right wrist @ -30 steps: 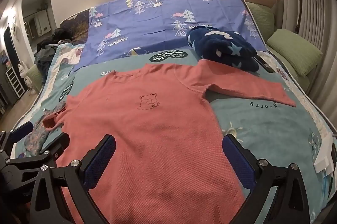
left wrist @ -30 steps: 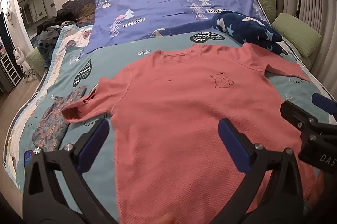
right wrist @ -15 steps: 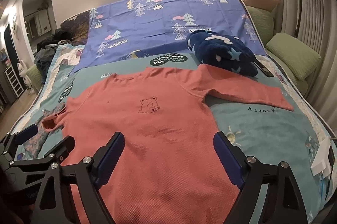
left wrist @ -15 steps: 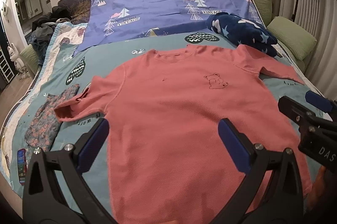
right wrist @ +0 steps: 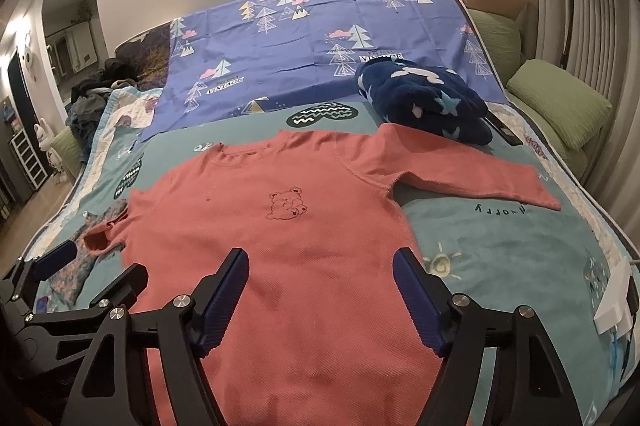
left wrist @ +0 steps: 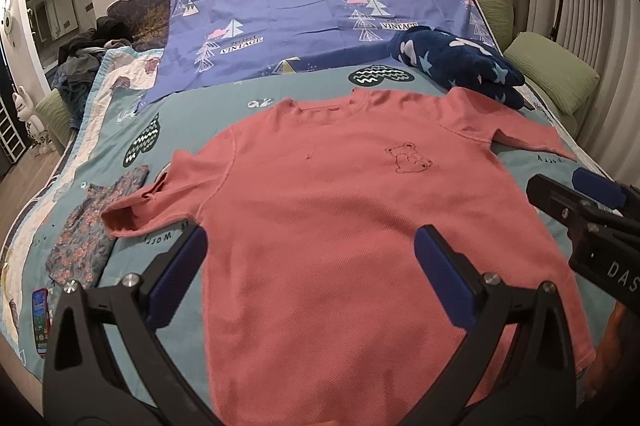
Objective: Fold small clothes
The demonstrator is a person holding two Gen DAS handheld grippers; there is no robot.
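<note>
Shirt: a coral long-sleeved shirt [left wrist: 344, 209] with a small bear outline on its chest lies face up and spread flat on the bed [right wrist: 500, 250], laid out so it can be folded
Sleeves: the one on the shirt's right side in the view stretches straight out from the shoulder; the opposite one is crumpled short against the body and likely needs smoothing first
Left tool [left wrist: 310, 262]: jaws wide, empty, hovering over the shirt's lower left part near the hem
Right tool [right wrist: 320, 290]: jaws have just been closing a little yet stand wide, nothing pinched, only shirt cloth lying below, above the lower right part
Floral garment [left wrist: 86, 230]: small, just beside the crumpled sleeve
Starry blue blanket [right wrist: 424, 101]: bundled beyond the straight sleeve's shoulder
Purple tree-print sheet [left wrist: 304, 9]: beyond the shirt's collar
Green pillows [right wrist: 560, 105]: well past the straight sleeve, at the bed's edge
</note>
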